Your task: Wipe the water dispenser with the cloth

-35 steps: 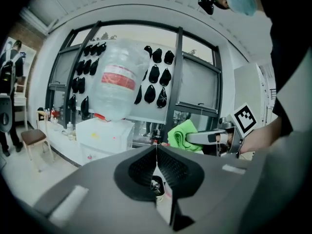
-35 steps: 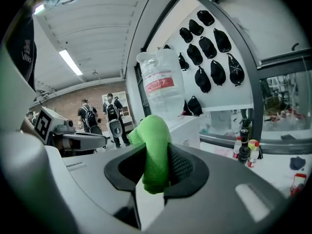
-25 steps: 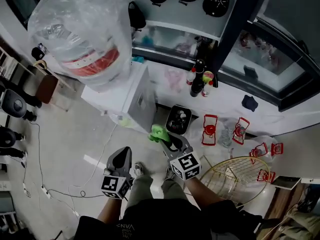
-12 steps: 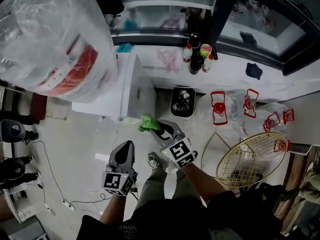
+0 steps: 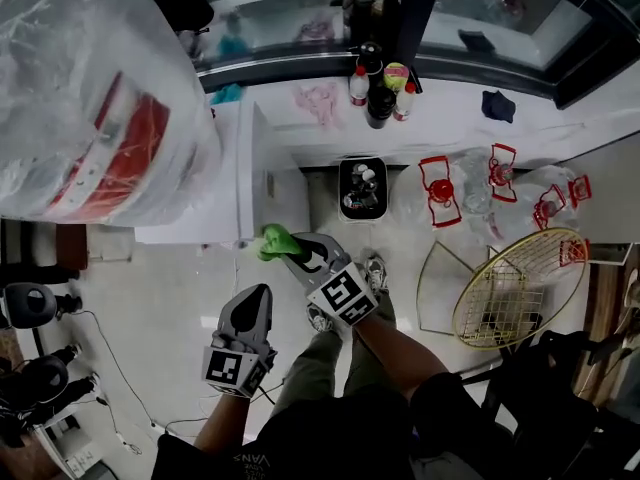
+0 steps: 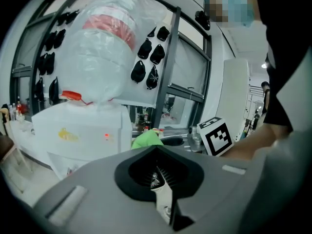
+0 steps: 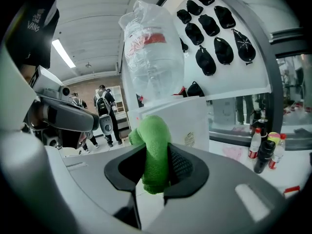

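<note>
Now: right gripper (image 5: 292, 252) jaws clamped on bunched green microfibre cloth (image 5: 271, 239), near lower corner of white box-shaped water dispenser (image 5: 268, 183); contact unclear. Left gripper (image 5: 256, 300) jaws together, empty, low beside legs. Advice: press cloth flat on panel, long overlapping strokes, firm grip.

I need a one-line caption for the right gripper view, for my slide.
Right gripper holds a green cloth in front of the white water dispenser.

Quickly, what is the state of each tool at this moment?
Left tool: closed, nothing between its jaws.
Right tool: closed on the green cloth.
</note>
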`<state>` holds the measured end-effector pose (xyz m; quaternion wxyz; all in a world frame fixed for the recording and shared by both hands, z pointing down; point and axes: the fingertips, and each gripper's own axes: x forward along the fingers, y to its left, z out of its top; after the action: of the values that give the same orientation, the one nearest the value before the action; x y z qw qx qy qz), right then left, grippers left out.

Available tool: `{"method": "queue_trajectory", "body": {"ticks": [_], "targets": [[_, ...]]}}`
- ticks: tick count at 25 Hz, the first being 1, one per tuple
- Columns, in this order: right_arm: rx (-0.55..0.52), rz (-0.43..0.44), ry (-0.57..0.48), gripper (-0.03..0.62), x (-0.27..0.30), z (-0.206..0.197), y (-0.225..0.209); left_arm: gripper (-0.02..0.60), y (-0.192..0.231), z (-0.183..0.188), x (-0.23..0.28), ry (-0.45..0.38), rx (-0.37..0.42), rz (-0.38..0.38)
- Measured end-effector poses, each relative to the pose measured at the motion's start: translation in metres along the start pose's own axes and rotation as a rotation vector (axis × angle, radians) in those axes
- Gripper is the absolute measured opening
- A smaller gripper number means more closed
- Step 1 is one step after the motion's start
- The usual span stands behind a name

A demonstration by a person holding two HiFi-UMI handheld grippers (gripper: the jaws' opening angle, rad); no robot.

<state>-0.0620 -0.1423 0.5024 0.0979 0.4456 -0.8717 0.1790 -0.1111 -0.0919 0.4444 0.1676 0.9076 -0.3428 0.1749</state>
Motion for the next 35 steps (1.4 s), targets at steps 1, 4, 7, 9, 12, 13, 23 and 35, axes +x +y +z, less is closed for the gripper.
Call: {"method": "queue_trajectory", "body": {"ticks": [1,4,7,9,12,13,23,35], "targets": [[0.001,0.015,0.004,0.109,0.003,-0.002,-0.001,0.002,-0.001,-0.001,0.003,0.008,-0.003,0.009],[0.004,0.051,0.012,0.109,0.015,-0.003,-0.012,0.002,-0.001,-0.003,0.013,0.009,-0.011,0.054],[-0.001,0.079,0.03,0.109,0.031,-0.002,-0.03,0.002,0.002,-0.006,0.021,-0.017,-0.036,0.117],[-0.007,0.096,0.043,0.109,0.041,0.001,-0.045,0.002,-0.001,0.0,0.028,-0.003,-0.073,0.16],[-0.027,0.123,0.054,0.109,0.057,0.007,-0.068,0.002,-0.005,0.001,0.038,-0.001,-0.109,0.21],[-0.037,0.133,0.057,0.109,0.062,0.009,-0.075,0.002,-0.007,0.001,0.042,0.003,-0.119,0.223],[-0.007,0.076,0.027,0.109,0.113,0.032,-0.162,0.002,-0.008,0.005,0.086,-0.001,-0.172,0.291],[0.01,-0.105,0.003,0.109,0.148,0.038,-0.225,0.002,-0.007,-0.009,0.074,-0.015,-0.172,0.268]]}}
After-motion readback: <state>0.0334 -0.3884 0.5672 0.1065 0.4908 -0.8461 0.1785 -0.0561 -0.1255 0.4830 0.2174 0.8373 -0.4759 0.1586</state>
